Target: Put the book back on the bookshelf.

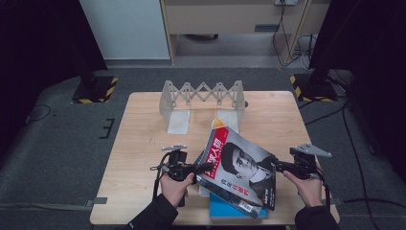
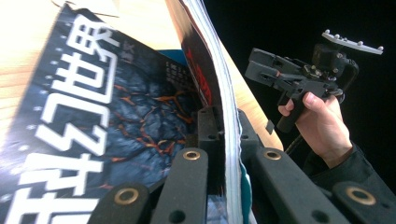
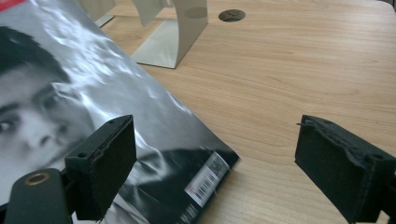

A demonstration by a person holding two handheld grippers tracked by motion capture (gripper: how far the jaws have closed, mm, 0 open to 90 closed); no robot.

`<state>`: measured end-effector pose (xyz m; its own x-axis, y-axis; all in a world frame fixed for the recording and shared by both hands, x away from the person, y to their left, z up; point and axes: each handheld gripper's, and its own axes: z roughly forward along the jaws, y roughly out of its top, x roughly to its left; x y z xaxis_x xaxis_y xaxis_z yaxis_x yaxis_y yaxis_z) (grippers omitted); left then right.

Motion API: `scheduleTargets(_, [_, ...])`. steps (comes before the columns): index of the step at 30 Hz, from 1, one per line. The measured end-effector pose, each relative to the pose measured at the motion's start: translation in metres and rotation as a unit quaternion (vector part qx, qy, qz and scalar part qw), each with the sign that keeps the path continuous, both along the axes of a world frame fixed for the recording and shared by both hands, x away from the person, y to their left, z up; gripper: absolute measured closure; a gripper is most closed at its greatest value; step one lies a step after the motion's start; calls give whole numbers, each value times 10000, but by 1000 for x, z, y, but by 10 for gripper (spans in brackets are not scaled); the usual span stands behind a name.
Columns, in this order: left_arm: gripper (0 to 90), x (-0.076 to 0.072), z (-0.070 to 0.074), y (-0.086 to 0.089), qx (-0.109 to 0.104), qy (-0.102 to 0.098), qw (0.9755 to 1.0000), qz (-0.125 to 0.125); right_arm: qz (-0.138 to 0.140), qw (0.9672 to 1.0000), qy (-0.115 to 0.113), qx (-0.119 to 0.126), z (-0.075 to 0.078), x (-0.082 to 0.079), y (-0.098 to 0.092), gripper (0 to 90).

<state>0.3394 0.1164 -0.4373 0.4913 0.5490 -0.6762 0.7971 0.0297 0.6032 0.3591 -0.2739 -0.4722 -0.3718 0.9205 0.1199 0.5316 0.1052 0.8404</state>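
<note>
Two hands come in from six o'clock in the high view, and each one holds a tool. At seven o'clock, the left tool has its jaws squeezed tight on the edge of a magazine with a face on the cover. In the left gripper view the thin pages stand pinched between the two black jaws. That edge is lifted, so the magazine tilts up off the wooden tabletop (a blue book lies under it). At four o'clock, the right tool sits just beside the magazine's other edge, jaws wide apart, holding nothing. A folding rack stands at twelve o'clock.
</note>
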Motion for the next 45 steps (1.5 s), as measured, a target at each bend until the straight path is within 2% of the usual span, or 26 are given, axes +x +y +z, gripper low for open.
scheduleTargets(5, [857, 2, 9, -4, -158, -117, 9998, -70, -9, 10000, -67, 34, 2, 0, 0, 125])
scheduleTargets(7, [857, 2, 17, -9, -319, -168, 9993, -105, -96, 9999, -59, 57, 1, 0, -4, 126])
scheduleTargets(9, [857, 2, 19, -11, -349, -194, 9991, -130, -124, 9999, -53, 68, 1, 0, -5, 126])
scheduleTargets(11, [857, 1, 27, -14, -513, -243, 9982, -188, -282, 9994, -144, 104, 3, 0, -11, 125])
scheduleTargets(13, [857, 1, 29, -15, -533, -266, 9980, -207, -391, 9989, -194, 157, 4, -1, -14, 125])
scheduleTargets(15, [858, 2, 38, -14, -705, -329, 9967, -238, -500, 9984, -236, 138, 3, 0, -18, 125])
scheduleTargets(20, [857, 3, 54, -14, -699, -569, 9958, -178, -731, 9969, -273, 104, 1, 0, -27, 121])
scheduleTargets(27, [857, 4, 65, -12, -866, -674, 9938, -180, -918, 9954, -263, 81, -1, 1, -34, 120])
scheduleTargets(29, [857, 5, 69, -6, -936, -729, 9929, -88, -986, 9947, -262, 82, -2, 2, -37, 120])
scheduleTargets(36, [857, 7, 75, 8, -939, -833, 9920, 103, -1043, 9945, -133, -8, -7, 5, -41, 112])
scheduleTargets(38, [857, 9, 80, 17, -925, -906, 9913, 242, -1027, 9946, -130, -49, -8, 5, -41, 111])
scheduleTargets(43, [858, 12, 93, 34, -670, -1150, 9897, 532, -912, 9957, -61, -135, -11, 7, -39, 110])
scheduleTargets(45, [857, 12, 96, 37, -624, -1187, 9892, 599, -894, 9959, -37, -143, -12, 7, -38, 110])
